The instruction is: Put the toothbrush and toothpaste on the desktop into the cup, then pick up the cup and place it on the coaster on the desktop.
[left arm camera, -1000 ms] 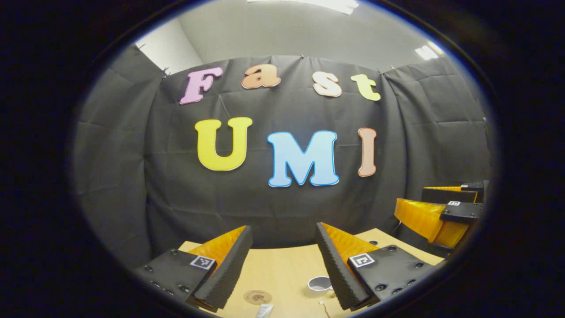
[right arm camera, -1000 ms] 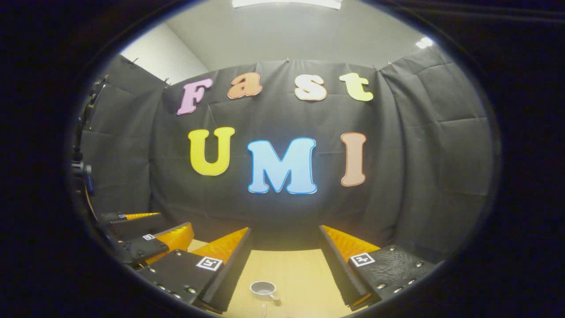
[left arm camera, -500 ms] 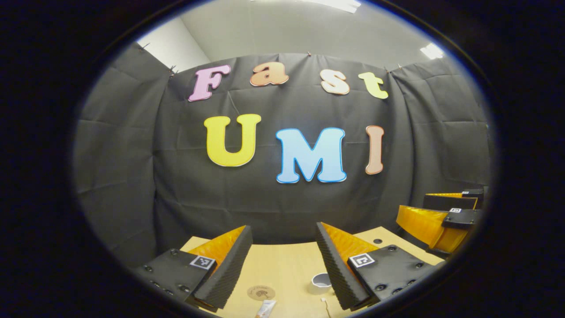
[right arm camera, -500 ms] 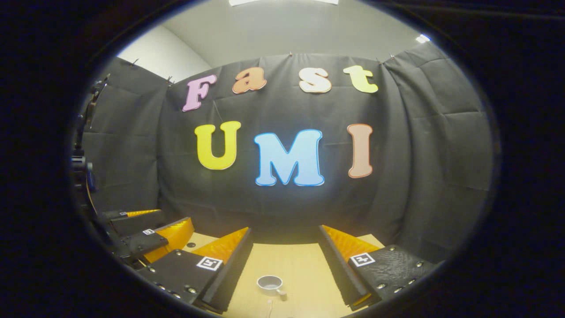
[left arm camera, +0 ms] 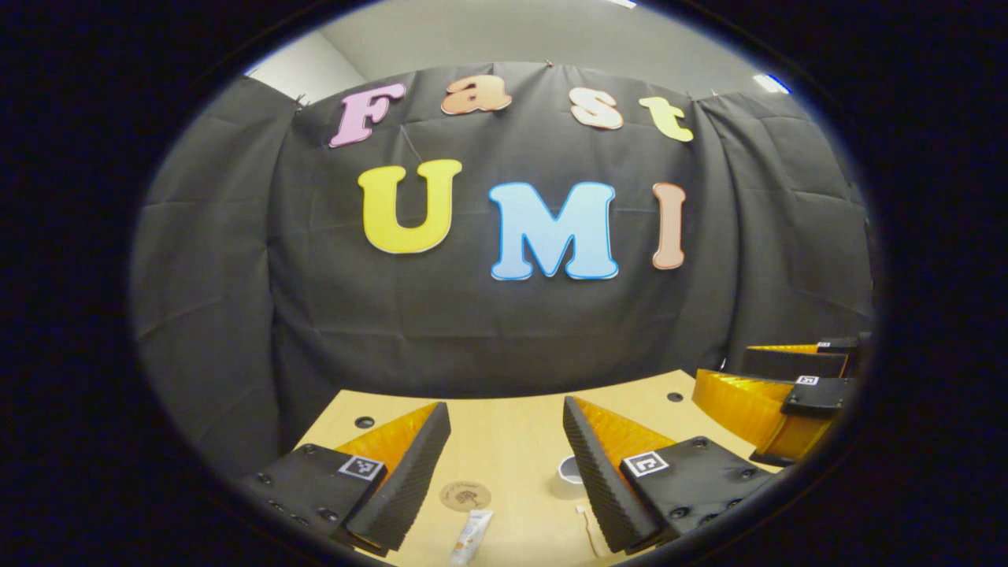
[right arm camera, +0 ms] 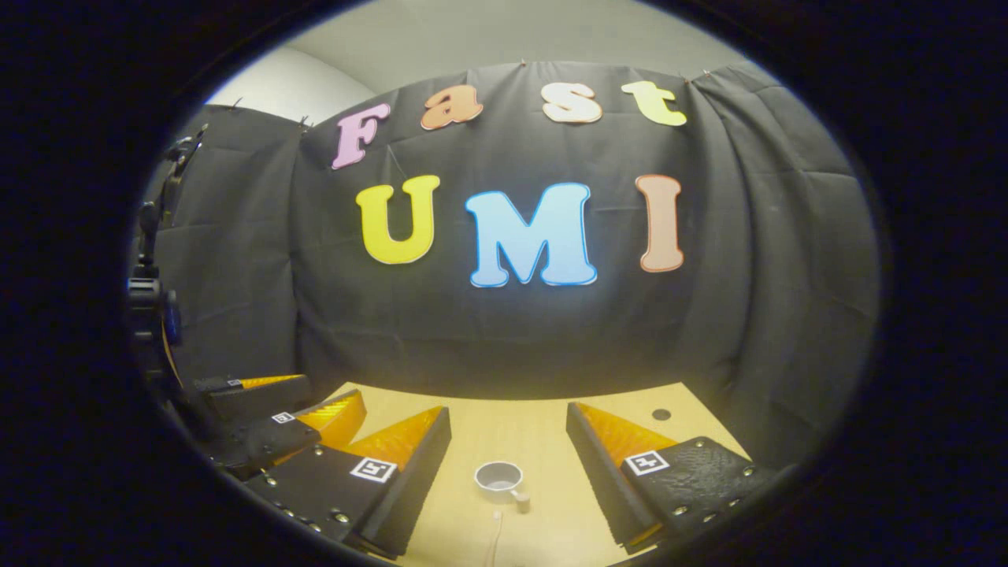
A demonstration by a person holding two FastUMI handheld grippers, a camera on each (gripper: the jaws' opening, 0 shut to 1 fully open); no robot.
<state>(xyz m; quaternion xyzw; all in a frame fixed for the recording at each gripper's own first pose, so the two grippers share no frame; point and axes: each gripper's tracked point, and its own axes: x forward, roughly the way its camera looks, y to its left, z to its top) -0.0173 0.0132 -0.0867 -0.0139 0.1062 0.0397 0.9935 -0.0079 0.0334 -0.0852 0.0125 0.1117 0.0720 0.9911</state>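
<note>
In the left gripper view my left gripper [left arm camera: 506, 417] hangs open above the wooden desktop [left arm camera: 504, 437], holding nothing. Below and between its fingers lie a round brown coaster [left arm camera: 465, 496] and a white toothpaste tube [left arm camera: 471, 537]. A white cup [left arm camera: 567, 475] stands partly hidden by the right finger, and a toothbrush [left arm camera: 589, 529] lies just in front of it. In the right gripper view my right gripper [right arm camera: 509, 421] is open and empty above the cup [right arm camera: 501, 477], which has a small handle. The toothbrush [right arm camera: 496, 537] lies on the near side of the cup.
The black cloth wall closes off the desktop's far edge. Small round holes [left arm camera: 364, 422] sit near the desktop's far corners. The right gripper [left arm camera: 776, 394] shows at the right of the left gripper view, the left gripper [right arm camera: 276, 413] at the left of the right gripper view. A stand [right arm camera: 150, 291] rises at far left.
Both views have tilted downward over the second, so more of the desktop shows. The cup, coaster, toothpaste and toothbrush have come further into sight. Both grippers stay open.
</note>
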